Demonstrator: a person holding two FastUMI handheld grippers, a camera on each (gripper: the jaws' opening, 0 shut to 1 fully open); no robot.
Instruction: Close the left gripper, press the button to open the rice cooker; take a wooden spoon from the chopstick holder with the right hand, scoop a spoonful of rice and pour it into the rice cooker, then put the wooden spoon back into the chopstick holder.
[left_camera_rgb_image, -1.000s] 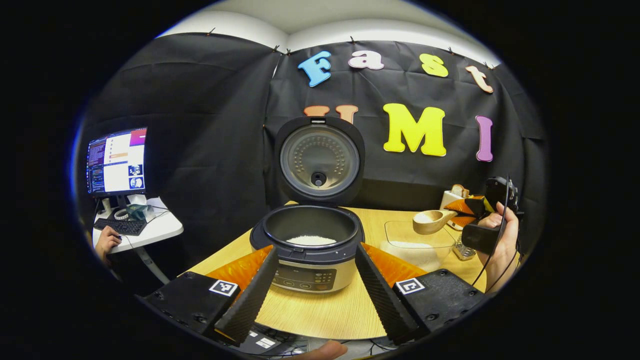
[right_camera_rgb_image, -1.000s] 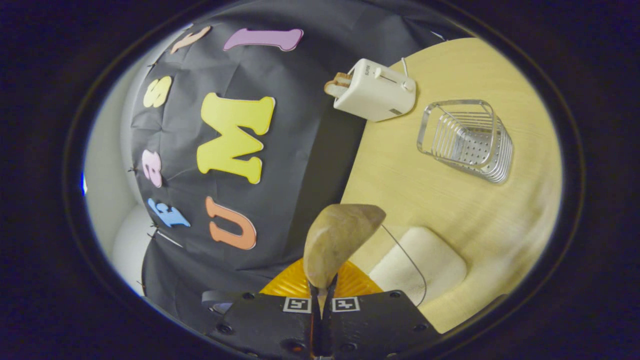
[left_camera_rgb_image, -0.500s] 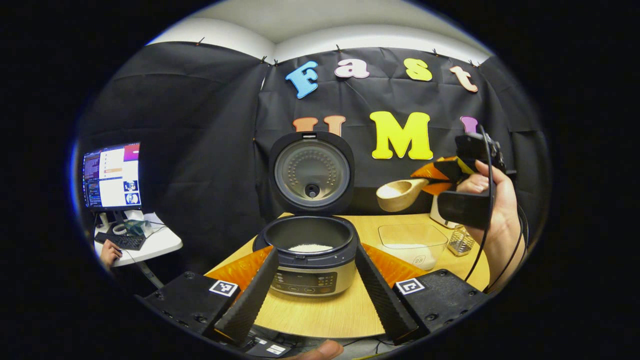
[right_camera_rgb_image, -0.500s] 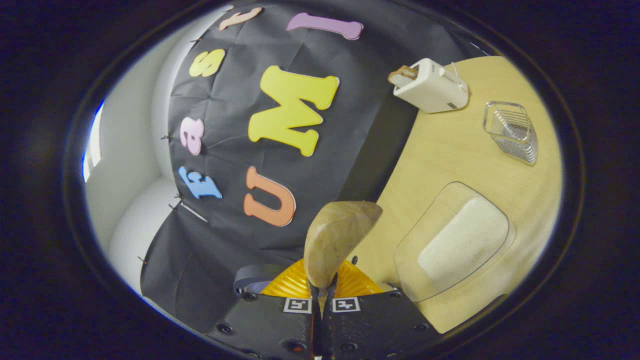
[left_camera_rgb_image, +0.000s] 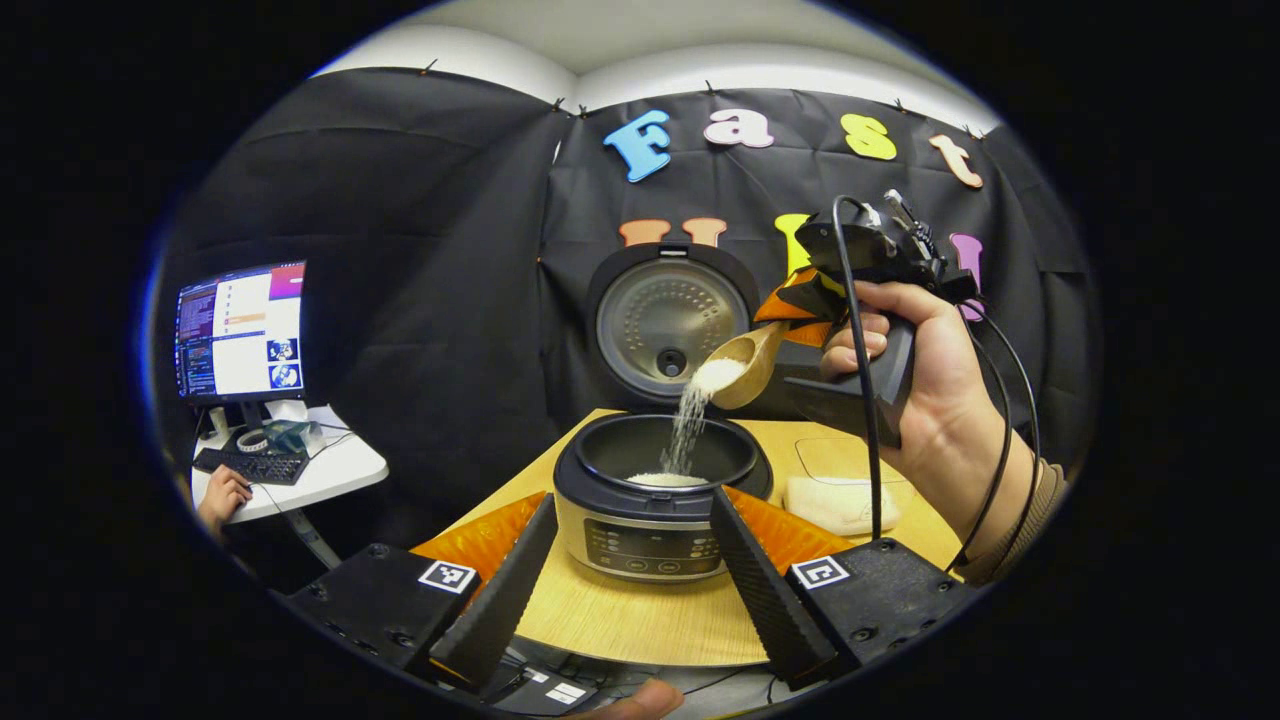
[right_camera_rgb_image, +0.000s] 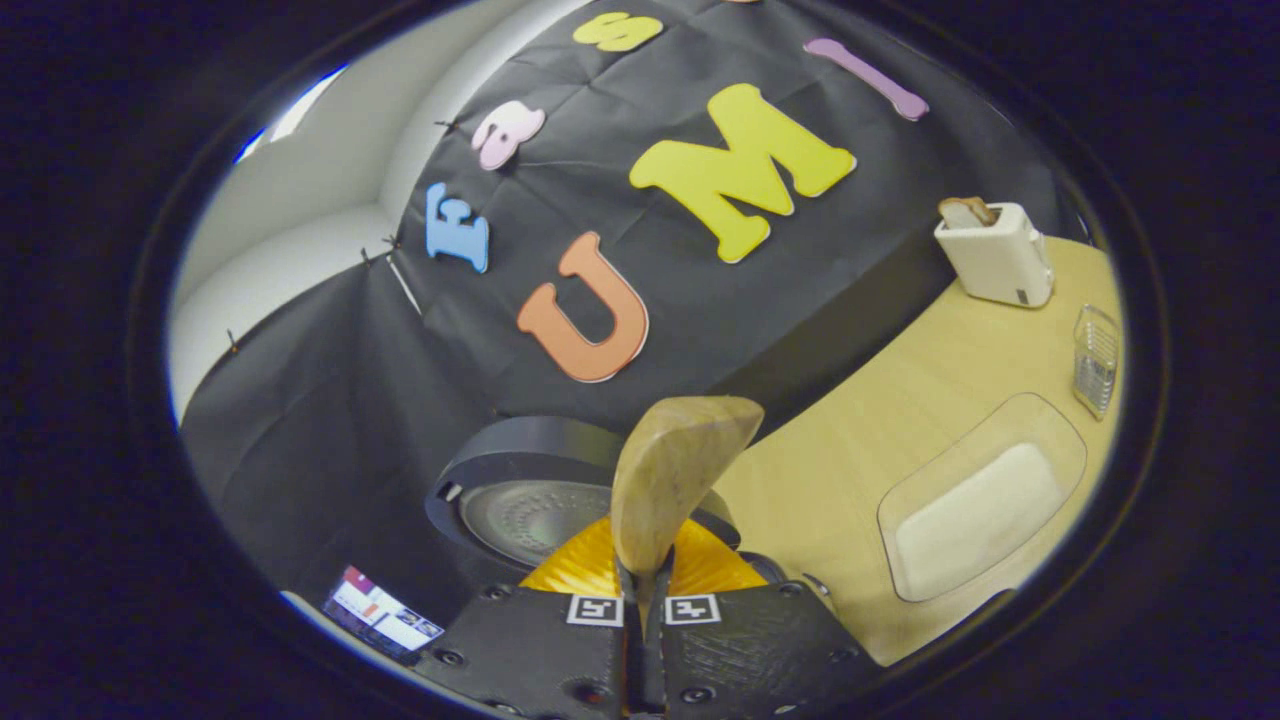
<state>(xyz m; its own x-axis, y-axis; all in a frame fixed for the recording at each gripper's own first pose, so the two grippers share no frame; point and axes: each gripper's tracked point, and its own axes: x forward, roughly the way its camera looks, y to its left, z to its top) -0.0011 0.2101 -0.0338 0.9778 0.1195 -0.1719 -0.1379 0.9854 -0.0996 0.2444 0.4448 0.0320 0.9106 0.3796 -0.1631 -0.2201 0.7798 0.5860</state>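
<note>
Left gripper view, wooden spoon (left_camera_rgb_image: 742, 366) pinched by right gripper (left_camera_rgb_image: 800, 318) fingers, rice (left_camera_rgb_image: 688, 432) pouring into open rice cooker (left_camera_rgb_image: 655, 495), left gripper (left_camera_rgb_image: 632, 570) fingers apart

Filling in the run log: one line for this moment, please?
phase: pouring | right gripper: shut on wooden spoon | rice: falling into open rice cooker | left gripper: open

A recording booth in a lab is posing as a kitchen: black cloth is hanging as walls around a wooden surface (left_camera_rgb_image: 640, 620) carrying a rice cooker (left_camera_rgb_image: 655, 500) and toaster (right_camera_rgb_image: 995, 255), while a monitor (left_camera_rgb_image: 240, 330) is glowing on a side desk (left_camera_rgb_image: 320, 475).
</note>
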